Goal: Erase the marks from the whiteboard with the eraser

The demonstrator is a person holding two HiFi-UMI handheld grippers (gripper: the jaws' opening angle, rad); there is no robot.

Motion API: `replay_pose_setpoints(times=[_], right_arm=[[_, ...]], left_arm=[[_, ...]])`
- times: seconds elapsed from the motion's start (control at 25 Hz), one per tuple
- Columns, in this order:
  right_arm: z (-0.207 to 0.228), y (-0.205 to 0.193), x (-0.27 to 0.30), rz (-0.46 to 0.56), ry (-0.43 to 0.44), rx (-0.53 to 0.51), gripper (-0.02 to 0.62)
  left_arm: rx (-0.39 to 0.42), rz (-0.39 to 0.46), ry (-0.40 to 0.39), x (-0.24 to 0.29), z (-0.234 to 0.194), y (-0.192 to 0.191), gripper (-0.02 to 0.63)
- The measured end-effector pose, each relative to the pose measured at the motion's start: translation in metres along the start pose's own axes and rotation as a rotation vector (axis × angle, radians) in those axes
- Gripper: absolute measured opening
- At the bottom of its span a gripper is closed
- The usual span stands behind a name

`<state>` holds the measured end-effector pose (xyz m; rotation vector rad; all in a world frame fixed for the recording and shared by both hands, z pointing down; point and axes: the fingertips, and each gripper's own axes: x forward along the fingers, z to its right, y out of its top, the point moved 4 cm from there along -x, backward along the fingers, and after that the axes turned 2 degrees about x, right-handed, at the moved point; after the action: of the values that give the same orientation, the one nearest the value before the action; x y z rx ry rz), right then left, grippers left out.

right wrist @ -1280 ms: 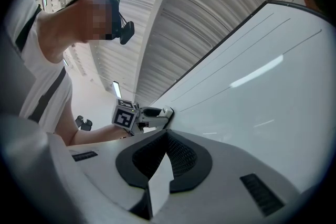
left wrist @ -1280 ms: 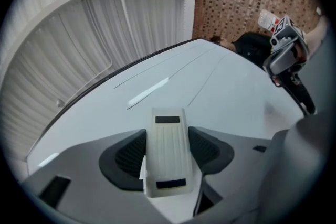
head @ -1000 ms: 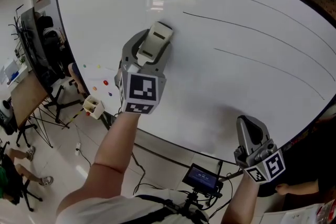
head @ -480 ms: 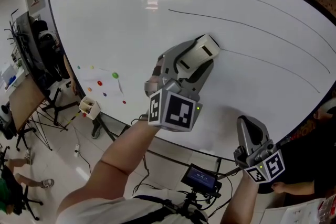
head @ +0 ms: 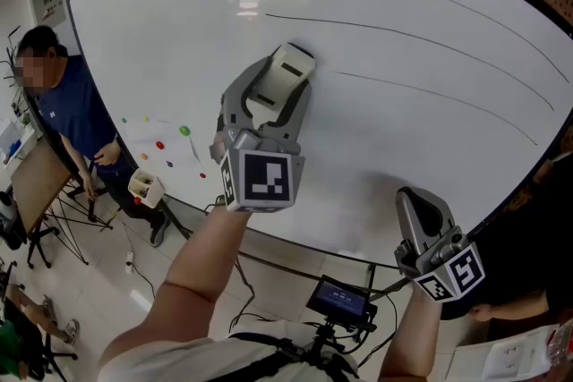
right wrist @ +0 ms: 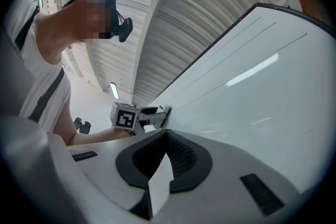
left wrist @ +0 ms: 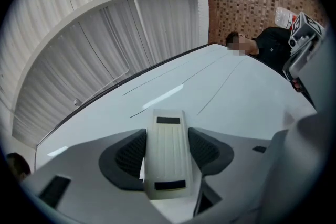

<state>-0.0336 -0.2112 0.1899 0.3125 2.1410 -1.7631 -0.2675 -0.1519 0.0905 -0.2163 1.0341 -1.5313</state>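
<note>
The whiteboard [head: 421, 148] fills the head view and bears three long thin black lines; the lowest line [head: 430, 98] starts just right of the eraser. My left gripper [head: 285, 78] is shut on the cream eraser [head: 290, 65] and presses it flat on the board, below the left end of the middle line [head: 403, 33]. In the left gripper view the ribbed eraser [left wrist: 166, 136] sits between the two dark pads, with the lines [left wrist: 157, 74] running away ahead. My right gripper [head: 419, 212] hangs shut and empty at the board's lower right.
A person in a blue shirt [head: 70, 116] stands at the board's left end by a wooden easel table [head: 38, 179]. Coloured magnets [head: 183, 131] dot the lower left of the board and a small holder [head: 143, 186] hangs below. A screen on a stand [head: 342, 300] sits below the board.
My left gripper swept the eraser right to the lowest line's left end, then back left and up. The person in blue has come into view. My right gripper has stayed put.
</note>
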Motion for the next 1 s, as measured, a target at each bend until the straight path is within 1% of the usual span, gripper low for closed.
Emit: replay_pose_setpoints(times=[0.24,0.32,0.4,0.48,0.52,0.56,0.6,0.68,0.84,0.92,1.0], right_arm=[[0.002,-0.003,-0.016,-0.002,-0.018,-0.002,0.015],[0.01,-0.004,-0.021,0.007,-0.018,-0.015,0.015],[0.018,-0.005,-0.021,0.018,-0.009,-0.018,0.015],[0.019,-0.01,-0.023,0.018,-0.002,-0.001,0.015],[0.019,-0.012,-0.025,0.015,-0.006,0.002,0.015],[0.019,-0.014,-0.026,0.012,-0.01,0.004,0.015],[0.018,-0.017,-0.028,0.009,-0.009,0.008,0.015],[0.018,-0.019,-0.031,0.003,-0.013,0.011,0.015],[0.019,-0.019,-0.034,0.002,-0.034,0.007,0.015],[0.02,-0.021,-0.035,0.003,-0.042,0.009,0.015],[0.019,-0.022,-0.036,0.002,-0.045,0.011,0.015]], left_arm=[[0.013,0.033,-0.071,-0.001,0.041,0.017,0.272],[0.024,0.061,-0.099,0.002,0.053,0.025,0.272],[0.037,0.116,-0.162,0.007,0.068,0.031,0.273],[0.084,0.153,-0.239,0.01,0.087,0.032,0.273],[0.108,0.165,-0.257,0.01,0.095,0.031,0.274],[0.112,0.183,-0.262,0.011,0.099,0.03,0.277],[0.097,0.191,-0.258,0.011,0.1,0.029,0.278],[0.062,0.17,-0.226,0.01,0.09,0.02,0.278],[0.045,0.133,-0.111,0.009,0.058,0.005,0.279],[0.05,0.127,-0.07,0.009,0.055,0.006,0.273],[0.082,0.126,-0.055,0.009,0.06,0.011,0.272]])
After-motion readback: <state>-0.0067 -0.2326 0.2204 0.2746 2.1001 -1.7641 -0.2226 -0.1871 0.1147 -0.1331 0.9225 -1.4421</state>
